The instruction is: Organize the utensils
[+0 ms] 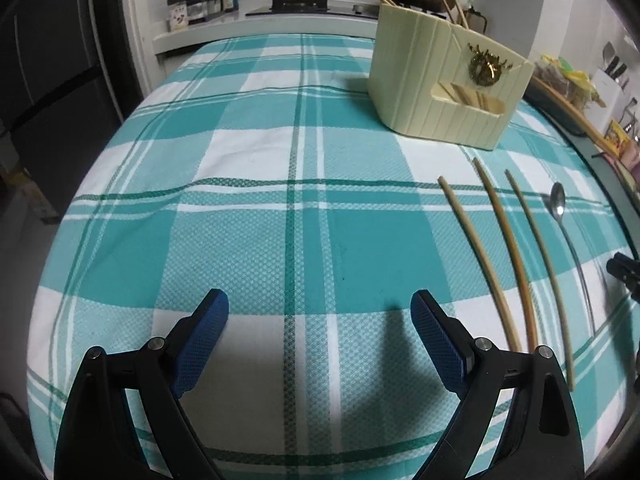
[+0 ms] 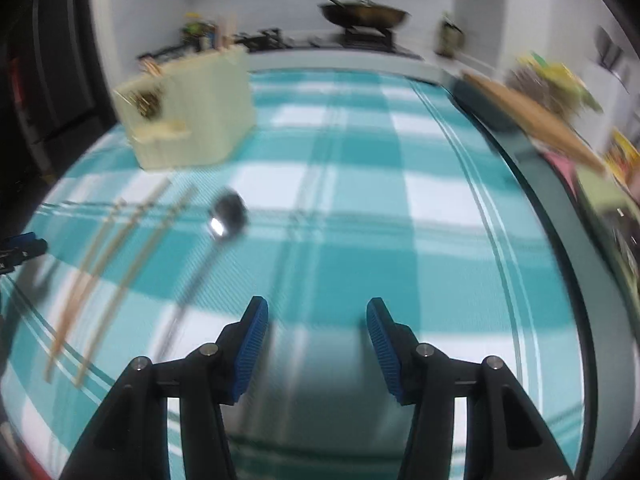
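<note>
While both grippers hang over the table, neither one holds anything. On the left side, the left gripper (image 1: pixel 320 312) has its blue pads (image 1: pixel 202 340) spread wide, and only the teal and white checked tablecloth (image 1: pixel 256 208) shows between them. Behind it, toward the back of the table, a cream utensil holder (image 1: pixel 416 92) stands upright on the cloth, with some chopsticks leaning out of its tall back part and a gold ornament on its front.

To the right of the left gripper, three chopsticks (image 1: pixel 502 248) lie side by side on the cloth, close together but not touching each other as far as I can see. Just beside them, further right, lies a metal spoon (image 1: pixel 560 208) with its bowl pointing toward the holder. A small dark part of the other gripper appears at the right edge of this view.

Further right again, the right gripper (image 2: pixel 316 320) has its jaws parted to a middle width, with bare cloth between its pads. This view is blurred, so details are weak, but the spoon (image 2: pixel 228 216) and the chopsticks (image 2: pixel 120 256) lie to its left, apart from the fingers. At the back, a wok (image 2: pixel 362 14) sits on the stove.
</note>
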Demonstrator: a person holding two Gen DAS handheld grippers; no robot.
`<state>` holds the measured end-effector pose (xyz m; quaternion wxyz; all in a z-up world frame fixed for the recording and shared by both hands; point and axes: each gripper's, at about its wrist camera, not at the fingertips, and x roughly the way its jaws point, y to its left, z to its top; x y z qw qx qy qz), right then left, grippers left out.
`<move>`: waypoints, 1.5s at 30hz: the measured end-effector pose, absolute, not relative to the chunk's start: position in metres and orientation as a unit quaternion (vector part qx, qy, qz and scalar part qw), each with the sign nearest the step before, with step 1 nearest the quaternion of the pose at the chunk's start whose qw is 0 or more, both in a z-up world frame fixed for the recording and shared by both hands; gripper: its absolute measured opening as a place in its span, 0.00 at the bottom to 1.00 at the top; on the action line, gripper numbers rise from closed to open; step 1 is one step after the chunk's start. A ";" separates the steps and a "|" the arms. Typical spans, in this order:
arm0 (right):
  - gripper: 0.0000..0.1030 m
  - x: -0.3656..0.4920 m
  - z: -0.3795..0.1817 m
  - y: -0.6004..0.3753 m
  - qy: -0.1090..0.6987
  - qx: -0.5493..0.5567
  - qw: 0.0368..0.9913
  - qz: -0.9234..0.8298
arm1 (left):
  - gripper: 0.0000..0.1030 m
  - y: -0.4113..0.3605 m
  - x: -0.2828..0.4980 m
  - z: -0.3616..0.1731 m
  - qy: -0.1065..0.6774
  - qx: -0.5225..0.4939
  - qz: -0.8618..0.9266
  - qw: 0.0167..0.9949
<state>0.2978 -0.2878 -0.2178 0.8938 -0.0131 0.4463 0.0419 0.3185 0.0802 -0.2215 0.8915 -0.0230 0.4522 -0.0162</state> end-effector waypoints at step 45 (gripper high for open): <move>0.55 0.293 -0.227 -0.281 0.440 -0.021 0.898 0.023 | 1.00 0.068 0.318 -0.236 0.457 0.000 -0.005 0.890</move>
